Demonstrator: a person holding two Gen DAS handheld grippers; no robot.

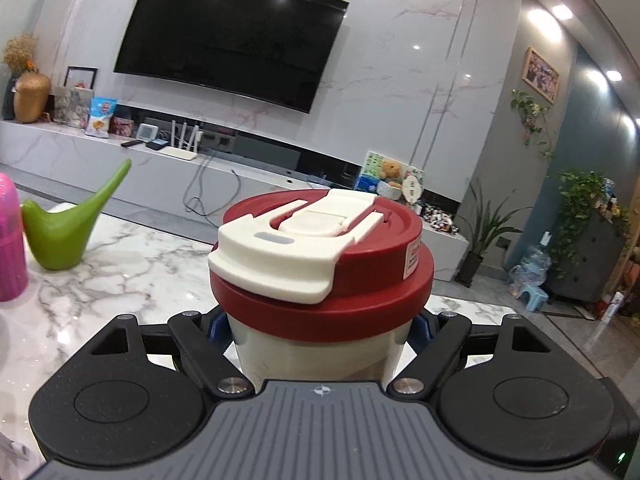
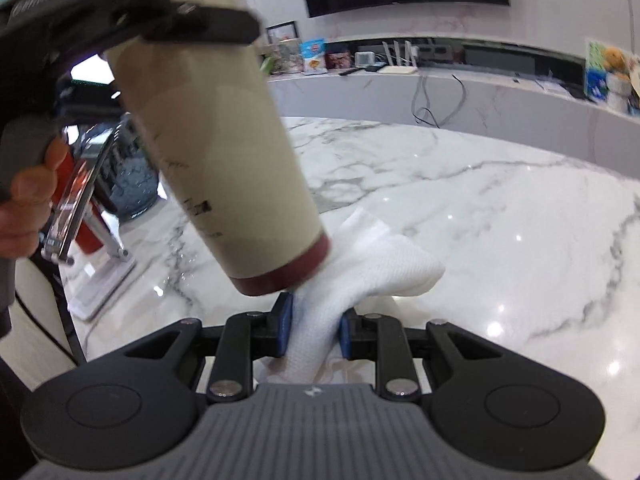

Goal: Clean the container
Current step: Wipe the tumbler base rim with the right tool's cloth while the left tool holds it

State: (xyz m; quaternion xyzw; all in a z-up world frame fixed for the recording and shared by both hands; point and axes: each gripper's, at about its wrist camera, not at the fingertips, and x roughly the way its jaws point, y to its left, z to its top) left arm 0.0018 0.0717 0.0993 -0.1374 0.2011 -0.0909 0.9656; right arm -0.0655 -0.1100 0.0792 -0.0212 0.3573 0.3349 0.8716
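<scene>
Surroundings: a green watering can (image 1: pixel 68 236) and a pink bottle (image 1: pixel 10 240) stand on the marble table (image 1: pixel 132 264) to the left of the cup; a metal stand (image 2: pixel 86 216) sits near the table's left edge in the right wrist view. Beyond the table, a dark television (image 1: pixel 228 36) hangs on a marble wall above a long low shelf (image 1: pixel 80 148) carrying a router, packets and a gold vase. Potted plants (image 1: pixel 580 208) stand at the right. The left gripper (image 1: pixel 320 330) is clamped on the cream cup (image 1: pixel 316 352) just below its red lid (image 1: pixel 320 256), holding it tilted above the table. The right gripper (image 2: pixel 314 326) pinches a white cloth (image 2: pixel 372 256), which touches the cup's red base (image 2: pixel 288 268).
</scene>
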